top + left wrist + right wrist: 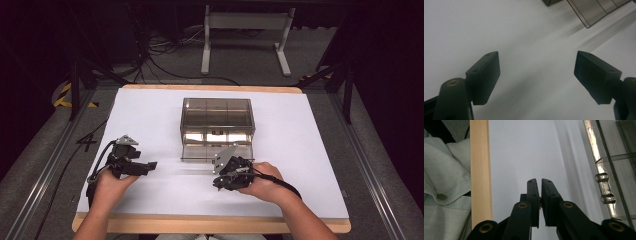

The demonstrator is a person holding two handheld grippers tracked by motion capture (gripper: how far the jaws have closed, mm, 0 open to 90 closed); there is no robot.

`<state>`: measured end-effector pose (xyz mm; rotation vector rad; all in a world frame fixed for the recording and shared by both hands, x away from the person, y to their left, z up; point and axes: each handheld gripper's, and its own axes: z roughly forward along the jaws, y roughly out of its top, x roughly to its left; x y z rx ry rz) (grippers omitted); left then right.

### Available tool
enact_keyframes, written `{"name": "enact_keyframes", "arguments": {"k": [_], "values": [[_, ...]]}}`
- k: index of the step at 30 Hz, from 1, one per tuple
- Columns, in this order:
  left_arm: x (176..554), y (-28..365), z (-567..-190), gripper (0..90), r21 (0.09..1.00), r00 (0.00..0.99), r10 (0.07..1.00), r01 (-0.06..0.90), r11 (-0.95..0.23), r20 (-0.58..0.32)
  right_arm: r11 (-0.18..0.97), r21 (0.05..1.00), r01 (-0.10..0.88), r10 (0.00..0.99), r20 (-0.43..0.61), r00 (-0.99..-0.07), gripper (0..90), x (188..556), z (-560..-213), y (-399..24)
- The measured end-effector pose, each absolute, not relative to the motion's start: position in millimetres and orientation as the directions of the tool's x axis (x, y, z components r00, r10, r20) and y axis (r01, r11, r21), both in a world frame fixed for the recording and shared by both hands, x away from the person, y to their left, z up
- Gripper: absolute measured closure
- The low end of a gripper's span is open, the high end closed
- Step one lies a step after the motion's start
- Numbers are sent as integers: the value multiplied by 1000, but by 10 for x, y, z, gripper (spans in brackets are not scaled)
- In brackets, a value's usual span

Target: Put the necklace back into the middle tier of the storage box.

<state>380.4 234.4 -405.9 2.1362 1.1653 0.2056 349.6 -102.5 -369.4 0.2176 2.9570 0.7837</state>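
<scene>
Clear plastic drawer box (217, 129) sits near the middle of the white-covered worktop (150, 115), its smoky see-through top showing rows of compartments. One drawer at the bottom of its front stands pulled out toward the person. In the right gripper view the drawer's clear front edge (605, 187) runs along the right side, with two small clear loops on it.

Just in front of that drawer, the right gripper (227, 172) is held in the person's right hand (262, 182), close to the drawer but not clearly touching it. Its jaws are closed almost together, leaving only a thin slit; a tiny reddish speck shows deep in the slit, too small to tell what it is. In its own view the right gripper (540, 182) points along the white sheet, with the worktop's wooden edge (481, 170) and a pale piece of clothing (446, 177) at the left.

Well apart, toward the worktop's left side, the left gripper (131, 162) rests in the left hand (111, 185). Its jaws stand wide apart over the bare sheet with nothing between them, as the left gripper (536, 72) view shows; a corner of the box (599, 10) is at the top right of that view.
</scene>
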Motion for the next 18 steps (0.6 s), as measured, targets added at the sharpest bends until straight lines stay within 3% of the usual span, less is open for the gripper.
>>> {"name": "enact_keyframes", "arguments": {"k": [18], "values": [[3799, 2344, -4052, 216, 636, 582, 793, 684, -358, -179, 846, 516, 135, 193, -61, -979, 853, 3538, -3498, -1034]]}}
